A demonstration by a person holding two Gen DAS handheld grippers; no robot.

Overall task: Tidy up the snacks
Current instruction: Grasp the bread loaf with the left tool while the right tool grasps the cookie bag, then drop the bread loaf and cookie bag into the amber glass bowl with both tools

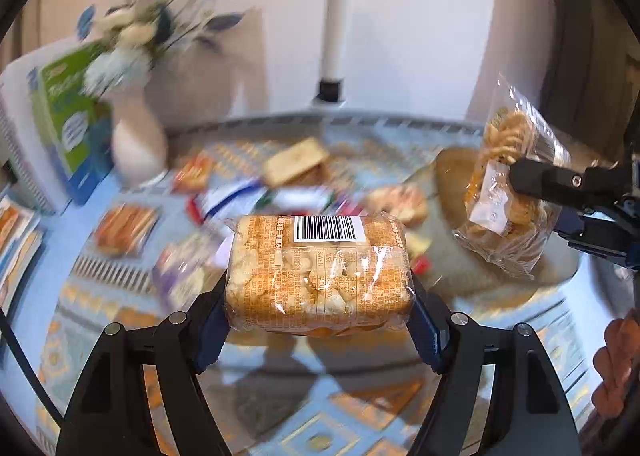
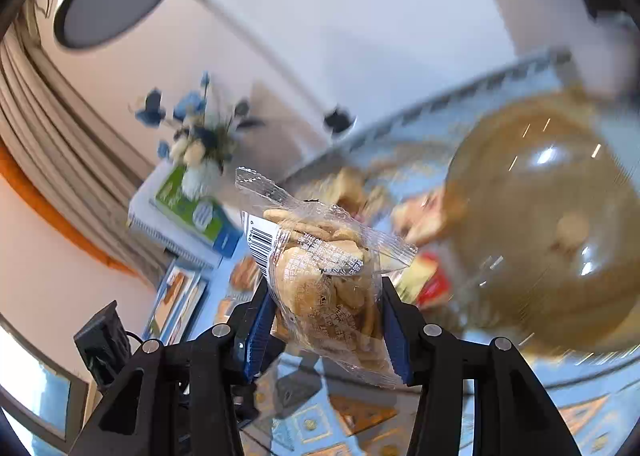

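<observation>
— Two packs up off the tabletop (image 1: 120,340), one in each tool!
— Left tool (image 1: 318,316)?
— Clamped on a cracker pack (image 1: 318,276), pads pressing its two short ends. Long axis runs straight across between the fingers, barcode face turned up and away from the camera.
— And the right tool (image 2: 326,320)?
— Closed on a clear cookie bag (image 2: 320,276). That one stands on end, long axis rising up out of the fingers and tilting left, crimped top highest, barcode label on its left side.
— Where do they sit?
— In the left view the cracker pack hangs over the patterned cloth, loose snacks (image 1: 296,164) blurred beyond it; the cookie bag hangs at the right over a brown bowl (image 2: 552,224), held clear of it.
</observation>
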